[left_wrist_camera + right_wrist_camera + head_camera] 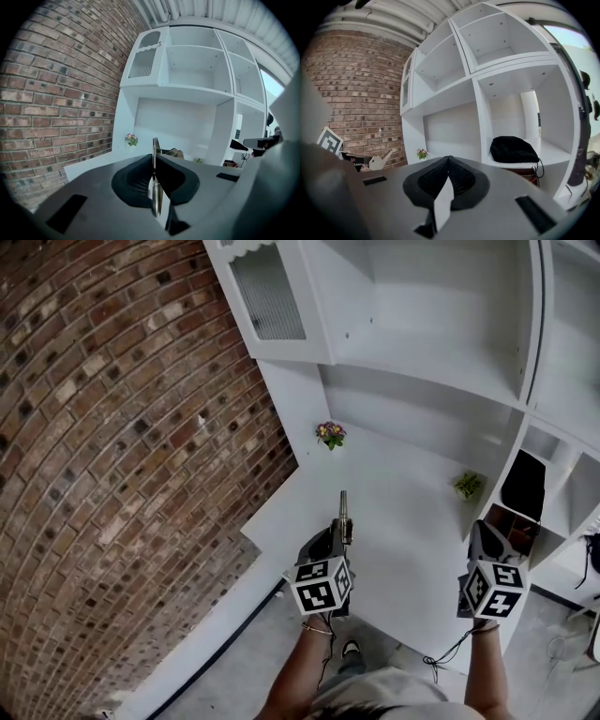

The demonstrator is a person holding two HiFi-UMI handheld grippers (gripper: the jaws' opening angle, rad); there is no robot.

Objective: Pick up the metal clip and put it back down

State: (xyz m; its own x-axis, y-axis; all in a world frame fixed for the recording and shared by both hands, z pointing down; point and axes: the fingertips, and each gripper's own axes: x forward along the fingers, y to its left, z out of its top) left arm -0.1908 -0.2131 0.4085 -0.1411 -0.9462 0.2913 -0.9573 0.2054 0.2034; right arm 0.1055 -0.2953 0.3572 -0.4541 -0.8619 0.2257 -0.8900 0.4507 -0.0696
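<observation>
A thin metal clip [343,505] sticks out forward from the tips of my left gripper [344,529], which is shut on it above the white desk [403,549]. In the left gripper view the clip [155,187] stands edge-on as a narrow silver strip pinched between the closed dark jaws of the left gripper [153,161]. My right gripper [480,529] hovers at the desk's right side, level with the left one. Its jaws are shut in the right gripper view [448,160] with nothing between them.
A small pot of purple and yellow flowers [330,434] stands at the desk's back left, a small green plant [468,486] at the back right. A black bag [513,149] lies in a cubby of the white shelving [441,324]. A brick wall [112,456] runs along the left.
</observation>
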